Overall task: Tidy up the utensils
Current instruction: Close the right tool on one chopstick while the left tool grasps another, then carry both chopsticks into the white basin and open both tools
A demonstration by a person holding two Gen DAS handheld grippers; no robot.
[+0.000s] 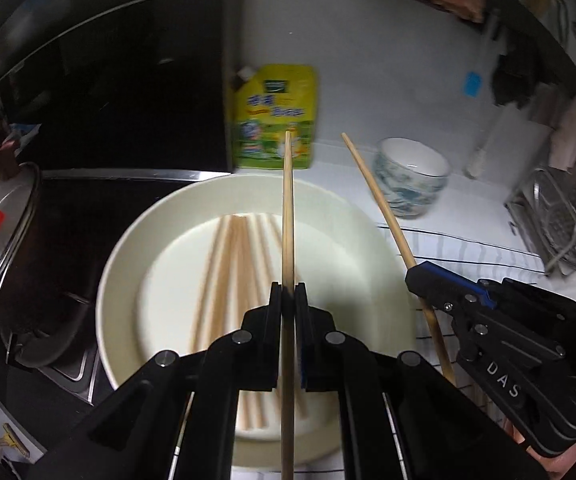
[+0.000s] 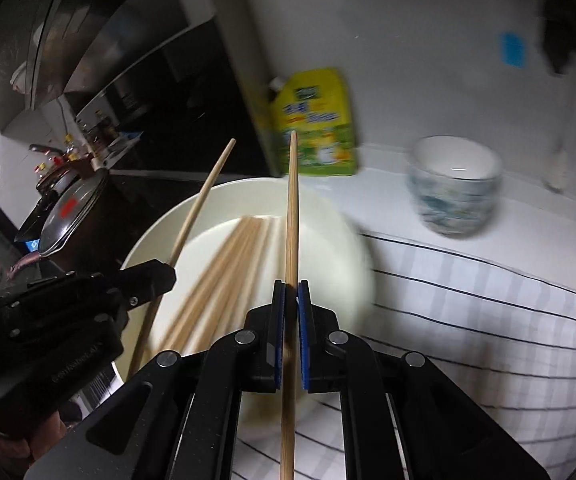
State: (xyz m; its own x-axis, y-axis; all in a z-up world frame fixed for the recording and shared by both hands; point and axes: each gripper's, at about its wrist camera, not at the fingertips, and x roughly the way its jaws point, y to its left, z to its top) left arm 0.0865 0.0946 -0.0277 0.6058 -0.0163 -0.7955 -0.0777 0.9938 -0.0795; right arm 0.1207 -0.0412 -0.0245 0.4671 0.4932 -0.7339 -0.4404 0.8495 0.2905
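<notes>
**A:** Dim kitchen, white countertop (image 1: 368,160) against a white wall, black stove area off to the left with a lidded pot (image 1: 4,232) – red sticker on the glass lid. Striped cloth (image 2: 488,320) spread over the right side of the counter.

**B:** And the utensils?

**A:** Bunch of wooden chopsticks (image 1: 228,280) lying loose in a big white plate (image 1: 128,272), blurry in both views. Plate half on the cloth, half by the stove edge. Two more up in the air, above the plate.

**B:** Held how?

**A:** Left gripper (image 1: 288,294) clamped tight on a single chopstick (image 1: 288,216), running straight out between the fingers, tip pointing toward the back wall. Right gripper (image 2: 291,292) same deal – pinched on its own chopstick (image 2: 292,208), blue pads pressed to the wood. From the left camera, right one off to the side over the cloth, stick angled up and to the left.

**B:** Any readable text?

**A:** "DAS" in white letters on the right gripper's body, seen from the left camera. Some faint lettering on the left gripper's body in the right view, too smeared to read. Yellow-green refill pouch (image 1: 274,120) standing at the back against the wall, cartoon print and blue characters, nothing legible. Blue tag (image 1: 472,84) stuck on the wall, no writing visible.

**B:** Anything else around?

**A:** Stacked blue-patterned bowls (image 1: 412,178) on the counter right of the pouch, wire rack (image 1: 560,216) at the far right edge.
</notes>
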